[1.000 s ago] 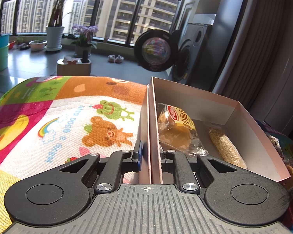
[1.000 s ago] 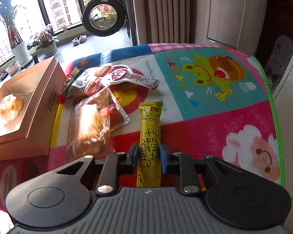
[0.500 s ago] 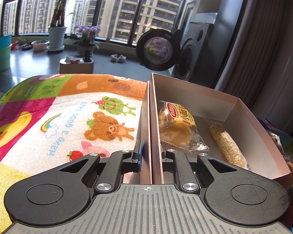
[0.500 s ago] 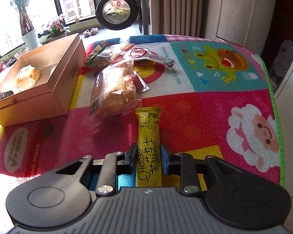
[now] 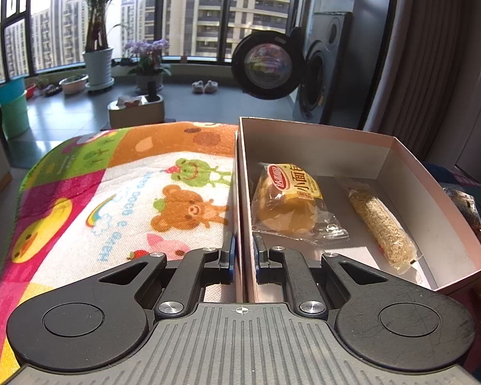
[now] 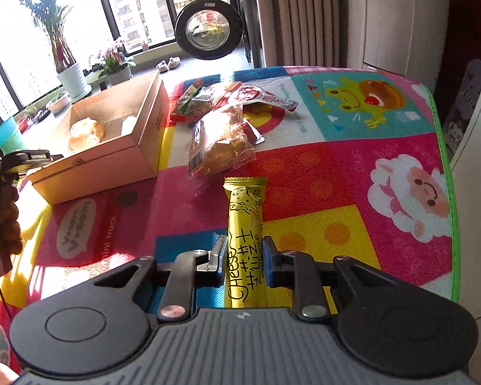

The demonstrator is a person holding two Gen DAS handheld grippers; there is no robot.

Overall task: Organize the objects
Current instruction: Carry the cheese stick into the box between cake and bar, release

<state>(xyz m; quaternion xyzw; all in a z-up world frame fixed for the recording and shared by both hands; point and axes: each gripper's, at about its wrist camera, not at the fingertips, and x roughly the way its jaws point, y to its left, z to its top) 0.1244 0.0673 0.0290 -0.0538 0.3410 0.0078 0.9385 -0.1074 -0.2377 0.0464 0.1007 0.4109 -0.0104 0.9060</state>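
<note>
Now lifted clear: right gripper clamped on the yellow cheese stick, wrapper pinched at its near half, far end jutting out forward over the play mat. A second ago down low among the loose snacks; by now pulled back and up, mat well below, the wrapped bun and the red-and-white packets left lying at the far side. Meaning, most likely: pick done, carry under way.

Off to the left, the open cardboard box, a bun and something pale already inside, hard to tell more in the glare. Box closer in this view than a second back, so approach looks started.

Over on the other side, left gripper closed on the box's left wall, one finger outside, one inside, same hold as before, view barely shifted. Inside from here: the packaged small bread at the left, the sesame stick to its right, bare floor at the near right.

Next up, probably: swing left, over the rim, drop into that bare patch. Worth watching: near wall of the box in the path.
</note>
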